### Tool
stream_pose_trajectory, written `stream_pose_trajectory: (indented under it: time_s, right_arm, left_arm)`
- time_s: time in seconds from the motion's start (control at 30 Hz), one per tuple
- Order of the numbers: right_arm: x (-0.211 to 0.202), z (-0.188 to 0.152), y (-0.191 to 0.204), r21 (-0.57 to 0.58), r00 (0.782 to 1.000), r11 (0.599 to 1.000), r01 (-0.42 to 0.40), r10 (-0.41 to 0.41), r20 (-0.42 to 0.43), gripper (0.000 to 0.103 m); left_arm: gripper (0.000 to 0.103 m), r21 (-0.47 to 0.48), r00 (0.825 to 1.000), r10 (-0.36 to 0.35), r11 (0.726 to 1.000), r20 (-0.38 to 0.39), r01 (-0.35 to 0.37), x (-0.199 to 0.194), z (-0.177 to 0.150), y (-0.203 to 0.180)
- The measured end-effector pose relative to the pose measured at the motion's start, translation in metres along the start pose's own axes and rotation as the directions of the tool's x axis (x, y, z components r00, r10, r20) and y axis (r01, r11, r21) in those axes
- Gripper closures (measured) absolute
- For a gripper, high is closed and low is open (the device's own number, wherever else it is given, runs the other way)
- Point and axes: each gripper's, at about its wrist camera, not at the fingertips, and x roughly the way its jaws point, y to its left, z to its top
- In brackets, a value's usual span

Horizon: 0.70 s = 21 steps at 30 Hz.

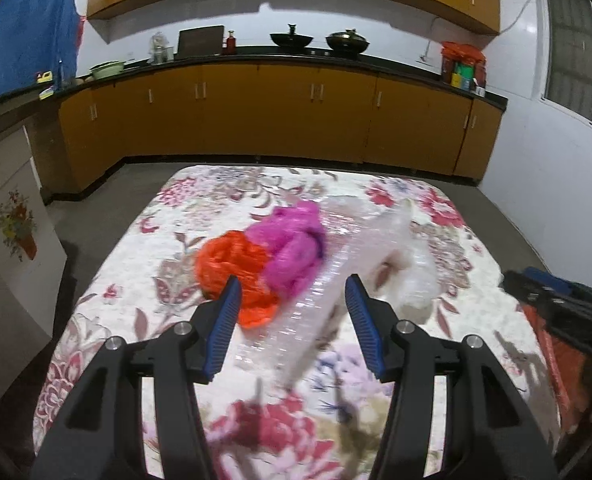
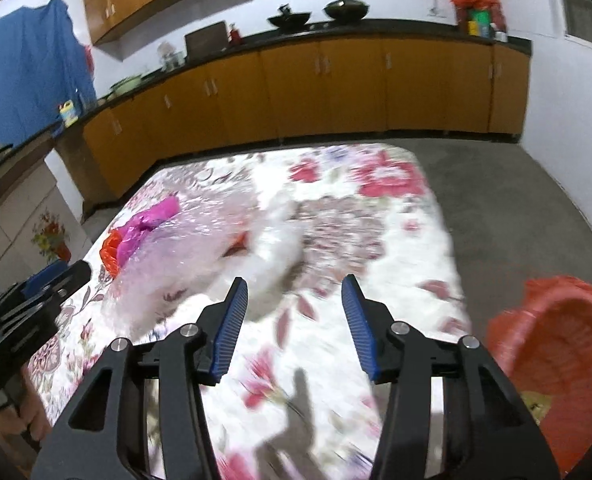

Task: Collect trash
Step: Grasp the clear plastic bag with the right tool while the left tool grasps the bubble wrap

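Observation:
On the floral-cloth table [image 1: 143,304] lie an orange crumpled plastic bag [image 1: 235,268], a magenta plastic bag [image 1: 291,244] and clear bubble wrap [image 1: 360,264]. My left gripper [image 1: 293,294] is open above the table, its tips just short of the orange bag and the bubble wrap. My right gripper [image 2: 293,294] is open and empty over the table [image 2: 376,240], to the right of the bubble wrap [image 2: 191,256]. The magenta bag [image 2: 151,220] and orange bag [image 2: 109,254] lie beyond it. A red-orange bag-lined bin [image 2: 556,356] stands at the table's right.
Yellow kitchen cabinets [image 1: 279,116] with a dark counter run along the back wall. A white cupboard [image 1: 11,248] stands at the left. Grey floor [image 2: 516,200] surrounds the table. The right gripper's body shows at the left view's right edge [image 1: 560,300].

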Motion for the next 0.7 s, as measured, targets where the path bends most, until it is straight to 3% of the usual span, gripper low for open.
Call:
stream_pose_trajectory:
  time_s: [0.23, 0.4, 0.53, 0.7]
  right_arm:
    - [0.067, 0.009, 0.016, 0.037, 0.996, 0.999, 0.008, -0.005, -0.092, 0.053]
    - [0.093, 0.008, 0.015, 0.079, 0.989, 0.997, -0.001, 0.012, -0.145, 0.053]
    - [0.106, 0.001, 0.017, 0.054, 0.983, 0.999, -0.001, 0.011, -0.184, 0.082]
    - [0.089, -0.006, 0.009, 0.050, 0.987, 0.999, 0.015, -0.007, -0.160, 0.090]
  left_arm:
    - [0.049, -0.027, 1.000, 0.001, 1.000, 0.008, 0.000, 0.005, 0.003, 0.019]
    - [0.049, -0.036, 1.000, -0.011, 0.999, 0.005, 0.012, 0.011, 0.003, 0.024]
    - [0.049, -0.029, 1.000, -0.029, 0.999, 0.000, 0.029, 0.015, 0.004, 0.019]
    - [0.049, -0.001, 0.998, -0.054, 0.999, -0.026, 0.054, 0.023, 0.006, 0.001]
